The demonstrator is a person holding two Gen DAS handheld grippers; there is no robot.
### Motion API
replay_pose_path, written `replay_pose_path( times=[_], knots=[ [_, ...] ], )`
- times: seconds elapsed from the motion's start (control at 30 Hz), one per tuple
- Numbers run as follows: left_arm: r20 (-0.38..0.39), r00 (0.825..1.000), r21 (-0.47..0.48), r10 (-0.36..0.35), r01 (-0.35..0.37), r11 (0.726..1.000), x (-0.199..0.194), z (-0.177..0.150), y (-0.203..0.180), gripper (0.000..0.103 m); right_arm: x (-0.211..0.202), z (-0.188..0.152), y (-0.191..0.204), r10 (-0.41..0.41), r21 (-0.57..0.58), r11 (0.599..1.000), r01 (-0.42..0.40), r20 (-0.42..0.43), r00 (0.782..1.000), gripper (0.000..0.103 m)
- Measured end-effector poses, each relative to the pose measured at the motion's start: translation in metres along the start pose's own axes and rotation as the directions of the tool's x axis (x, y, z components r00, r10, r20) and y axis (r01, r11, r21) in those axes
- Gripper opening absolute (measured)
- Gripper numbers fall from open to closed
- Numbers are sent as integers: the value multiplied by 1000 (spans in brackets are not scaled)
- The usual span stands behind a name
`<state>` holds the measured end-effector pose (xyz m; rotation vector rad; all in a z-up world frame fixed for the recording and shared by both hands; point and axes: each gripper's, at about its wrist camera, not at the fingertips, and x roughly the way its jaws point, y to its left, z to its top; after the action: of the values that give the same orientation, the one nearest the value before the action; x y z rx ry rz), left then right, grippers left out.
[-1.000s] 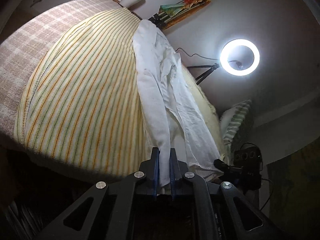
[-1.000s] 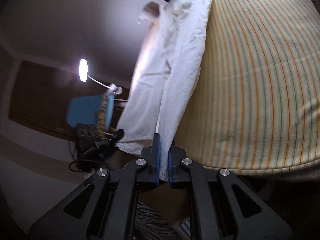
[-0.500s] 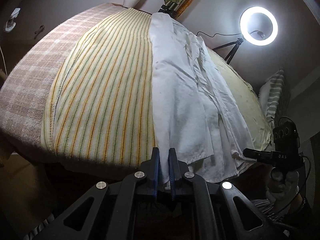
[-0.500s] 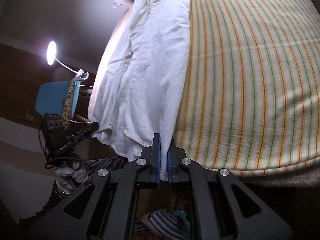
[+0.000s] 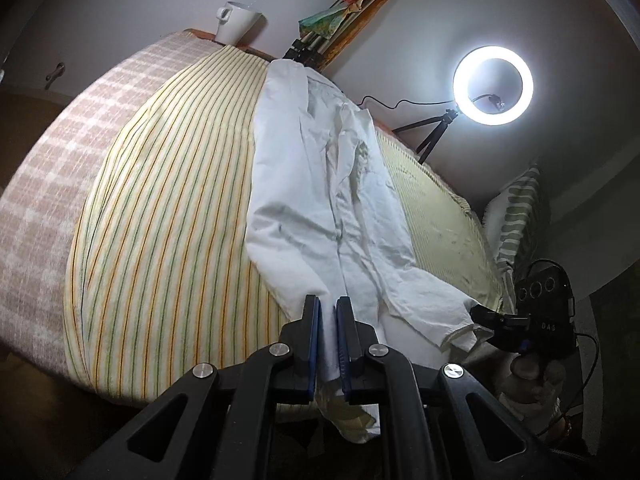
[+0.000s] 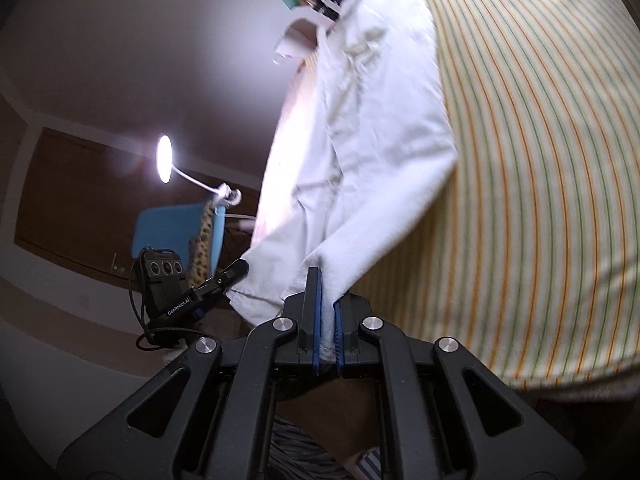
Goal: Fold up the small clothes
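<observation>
Left wrist view shows first the bed [image 5: 36, 240], covered by a pink and white checked blanket, and over it a yellow sheet with thin green and orange stripes [image 5: 168, 232]. On this striped sheet lies the white cotton shirt [image 5: 304, 200], long and wrinkled, stretched from the far edge of the bed down to the near edge. One sleeve of it hangs off the near right corner of the bed. The left gripper [image 5: 328, 312], black with blue pads, has its jaws almost closed and they pinch the near hem of the white shirt; a bit of cloth hangs below them. Behind the bed a bright ring lamp on a small black tripod [image 5: 493, 85] stands near the wall, and a white ceramic mug [image 5: 236, 20] stands on the wooden headboard. A pillow with green stripes [image 5: 516, 212] leans at the right side.

In the right wrist view the same white shirt [image 6: 372, 128] lies along the left part of the striped sheet [image 6: 540, 160]. The right gripper [image 6: 327, 280] also has its jaws nearly closed, holding a fold of the shirt edge between the blue pads. The left gripper [image 6: 236, 272] is seen at the left, touching the lower corner of the shirt. A blue chair [image 6: 168, 232] stands behind it.
</observation>
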<state>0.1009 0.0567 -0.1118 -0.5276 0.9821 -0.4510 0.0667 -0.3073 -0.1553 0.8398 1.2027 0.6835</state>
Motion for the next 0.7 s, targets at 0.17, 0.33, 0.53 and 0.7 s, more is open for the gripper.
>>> replay_pose_path(
  times=[0.17, 0.33, 0.53, 0.7],
  knots=[
    [26, 1000, 18, 17, -18, 1000, 10, 38, -8, 4, 9, 31, 11, 5, -11, 1000, -5, 44, 999, 7],
    [55, 997, 14, 50, -51, 999, 27, 75, -7, 2, 24, 62, 11, -16, -6, 1000, 17, 70, 997, 7],
    [68, 995, -1, 69, -69, 998, 26, 93, 8, 13, 36, 85, 7, -35, 2, 999, 35, 70, 997, 7],
    [172, 982, -89, 72, -58, 994, -8, 104, 30, 23, 40, 103, -5, -56, 38, 998, 53, 88, 995, 7]
  ],
)
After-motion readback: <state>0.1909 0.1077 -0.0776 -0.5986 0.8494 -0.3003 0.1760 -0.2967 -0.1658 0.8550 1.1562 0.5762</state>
